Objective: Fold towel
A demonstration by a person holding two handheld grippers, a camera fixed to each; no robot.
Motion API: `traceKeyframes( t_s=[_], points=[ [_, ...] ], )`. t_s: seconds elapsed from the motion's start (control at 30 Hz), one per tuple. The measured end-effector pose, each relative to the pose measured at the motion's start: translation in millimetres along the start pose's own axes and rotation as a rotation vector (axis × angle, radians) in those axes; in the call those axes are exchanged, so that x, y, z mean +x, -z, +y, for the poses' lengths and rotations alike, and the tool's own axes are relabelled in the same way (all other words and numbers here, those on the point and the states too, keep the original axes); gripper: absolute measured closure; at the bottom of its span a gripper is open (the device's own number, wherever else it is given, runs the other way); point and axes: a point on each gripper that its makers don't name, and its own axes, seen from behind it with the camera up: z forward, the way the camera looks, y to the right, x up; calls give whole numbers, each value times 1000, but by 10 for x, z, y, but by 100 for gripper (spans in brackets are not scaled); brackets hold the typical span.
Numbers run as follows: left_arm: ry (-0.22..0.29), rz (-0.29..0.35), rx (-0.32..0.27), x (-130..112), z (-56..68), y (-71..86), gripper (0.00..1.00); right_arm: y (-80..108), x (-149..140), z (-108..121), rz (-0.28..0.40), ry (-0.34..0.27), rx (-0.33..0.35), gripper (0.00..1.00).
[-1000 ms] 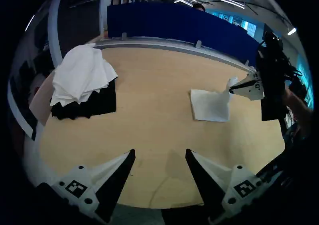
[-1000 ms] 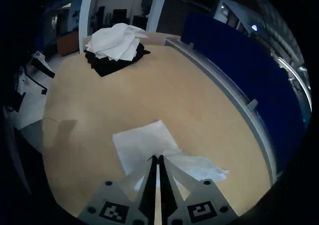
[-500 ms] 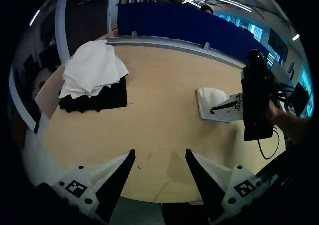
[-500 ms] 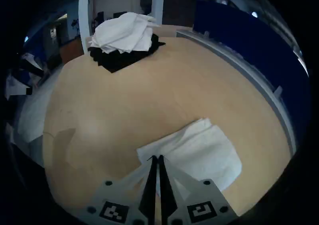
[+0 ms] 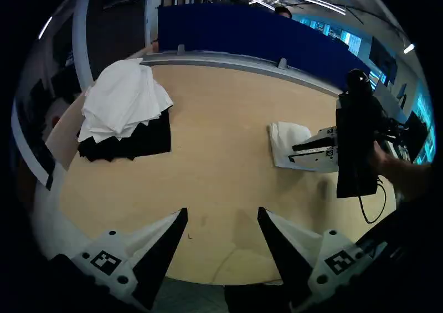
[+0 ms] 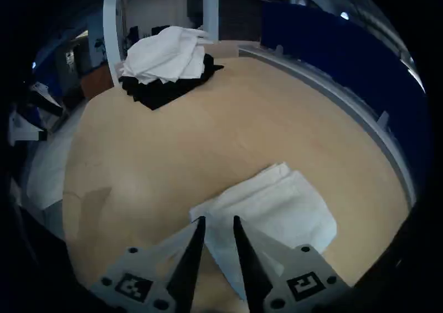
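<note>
A small white towel (image 6: pixel 277 210) lies folded on the wooden table (image 6: pixel 166 147), with a doubled edge along its far side. My right gripper (image 6: pixel 218 221) sits low over the towel's near corner, its fingers slightly parted and open, pressing on nothing. In the left gripper view the same towel (image 5: pixel 286 138) lies at the right, with the right gripper (image 5: pixel 302 149) and the hand holding it over its right part. My left gripper (image 5: pixel 221 213) hovers open above bare table near the front edge, well away from the towel.
A pile of white towels (image 5: pixel 122 97) rests on dark cloth (image 5: pixel 138 141) at the table's far left corner; this pile (image 6: pixel 163 58) lies far ahead in the right gripper view. A blue partition (image 5: pixel 249 30) runs along the back edge.
The right gripper carried the towel's corner across, folding it, then parted its fingers and let the towel go. The left gripper has stayed open and almost still.
</note>
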Motion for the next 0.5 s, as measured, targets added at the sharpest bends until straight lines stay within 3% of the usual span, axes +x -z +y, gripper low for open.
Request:
traceKeyframes(
  t_s=[0.07, 0.17, 0.5],
  points=[
    [-1, 1, -1, 12, 7, 2, 7, 35, 27, 8, 13, -4, -4, 39],
    [-2, 2, -2, 17, 16, -4, 6, 81, 37, 37, 25, -13, -16, 34],
    [-6, 4, -7, 59, 42, 7, 7, 332, -272, 176, 8, -87, -65, 29]
  ],
)
